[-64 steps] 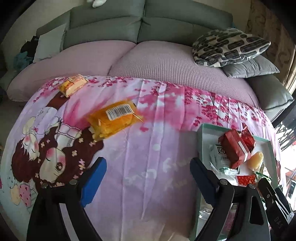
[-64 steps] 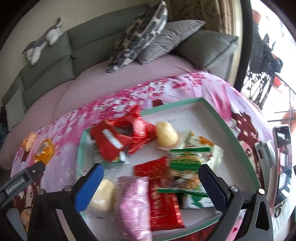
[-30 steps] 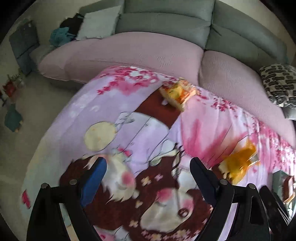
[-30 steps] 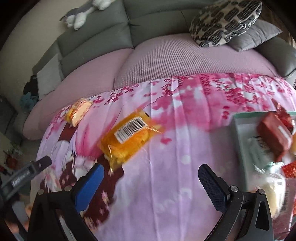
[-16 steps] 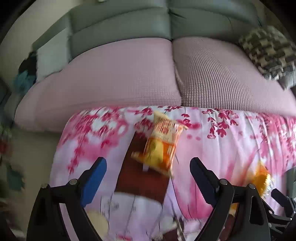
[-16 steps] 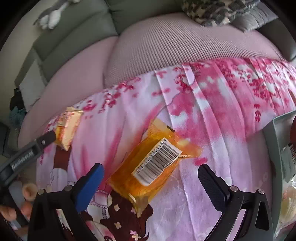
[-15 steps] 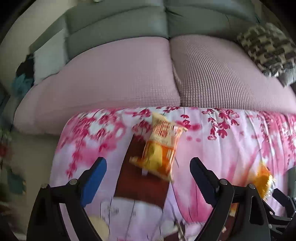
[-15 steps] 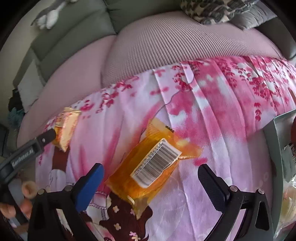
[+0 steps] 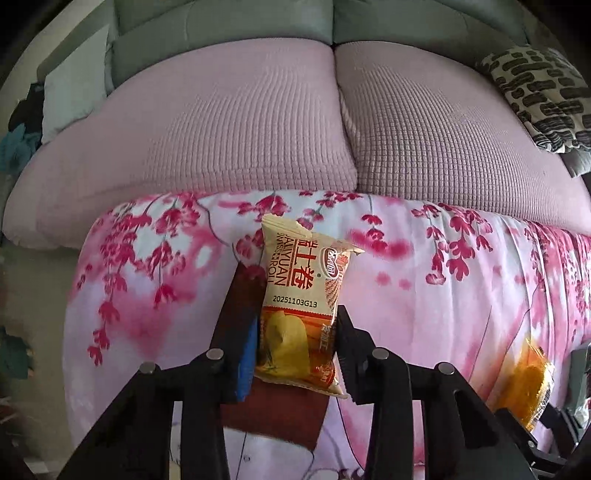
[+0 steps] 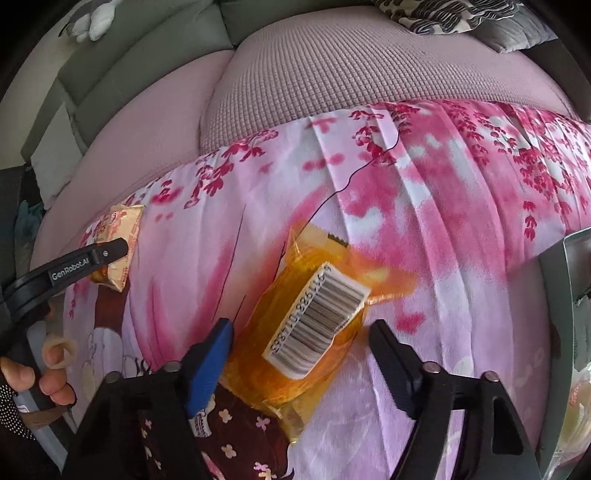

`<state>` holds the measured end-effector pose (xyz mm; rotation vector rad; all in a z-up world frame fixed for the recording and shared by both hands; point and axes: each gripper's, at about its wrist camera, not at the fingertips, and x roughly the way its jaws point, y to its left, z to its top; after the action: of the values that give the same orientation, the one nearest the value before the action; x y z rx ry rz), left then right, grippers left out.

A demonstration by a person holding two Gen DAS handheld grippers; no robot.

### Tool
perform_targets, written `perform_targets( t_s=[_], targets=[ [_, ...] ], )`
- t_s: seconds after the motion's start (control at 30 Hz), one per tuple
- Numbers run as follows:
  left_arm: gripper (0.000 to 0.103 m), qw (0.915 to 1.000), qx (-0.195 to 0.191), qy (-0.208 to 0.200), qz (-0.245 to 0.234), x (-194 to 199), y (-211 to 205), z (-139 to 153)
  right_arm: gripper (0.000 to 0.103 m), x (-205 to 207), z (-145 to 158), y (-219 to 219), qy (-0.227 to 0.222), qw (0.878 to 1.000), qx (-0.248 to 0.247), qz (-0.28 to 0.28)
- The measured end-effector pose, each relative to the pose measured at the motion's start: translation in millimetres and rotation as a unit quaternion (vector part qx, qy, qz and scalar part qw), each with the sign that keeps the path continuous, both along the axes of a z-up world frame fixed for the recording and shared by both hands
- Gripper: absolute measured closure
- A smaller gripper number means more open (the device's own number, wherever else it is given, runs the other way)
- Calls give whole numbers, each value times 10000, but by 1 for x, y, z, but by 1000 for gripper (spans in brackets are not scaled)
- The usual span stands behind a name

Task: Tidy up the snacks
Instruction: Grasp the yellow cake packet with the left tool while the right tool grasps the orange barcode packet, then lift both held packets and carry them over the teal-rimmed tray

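In the left wrist view my left gripper (image 9: pixel 295 306) is shut on a cream and orange snack packet (image 9: pixel 306 266), with both pads pressed on its lower half. The packet lies on the pink flowered cloth (image 9: pixel 424 258). In the right wrist view an orange see-through packet (image 10: pixel 306 332) with a barcode label lies between the jaws of my right gripper (image 10: pixel 301 336). Those jaws are closing: the blue pad (image 10: pixel 214 354) meets the packet's left edge, and a thin gap remains at the black pad. The same orange packet (image 9: pixel 528 380) shows at the lower right of the left wrist view.
The cloth covers a table in front of a sofa with pink seat covers (image 9: pixel 240 122) and a patterned pillow (image 9: pixel 539 92). A grey tray (image 10: pixel 569 280) with snacks stands at the right edge. A person's hand (image 10: pixel 55 369) holds the left gripper's handle. A plush toy (image 10: pixel 92 22) sits on the sofa back.
The left jaws have shut on the cream and orange packet. The right jaws have narrowed around the orange packet, and both grippers have come down closer to the cloth.
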<state>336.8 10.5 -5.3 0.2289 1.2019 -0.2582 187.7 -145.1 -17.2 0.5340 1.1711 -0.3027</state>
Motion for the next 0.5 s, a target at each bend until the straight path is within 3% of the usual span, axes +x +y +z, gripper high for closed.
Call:
perform_targets(
  t_s=[0.1,0.17,0.43,0.5],
  targets=[
    [66,9995,-51,152,267,-9,9,7,50,-6,1,-1,21,10000,41,20],
    [67,9991,-212,60,359,-22,14,20,55,-13,3,-2,-13,9999,72,107],
    [67,9919,-951,-502,679,-97,21,60,58,-67,28,-2,-390,9990,20,233],
    [67,9852,-1425,-454,835,-125,26,66,58,-85,35,-5,-510,9984,-36,224]
  ],
)
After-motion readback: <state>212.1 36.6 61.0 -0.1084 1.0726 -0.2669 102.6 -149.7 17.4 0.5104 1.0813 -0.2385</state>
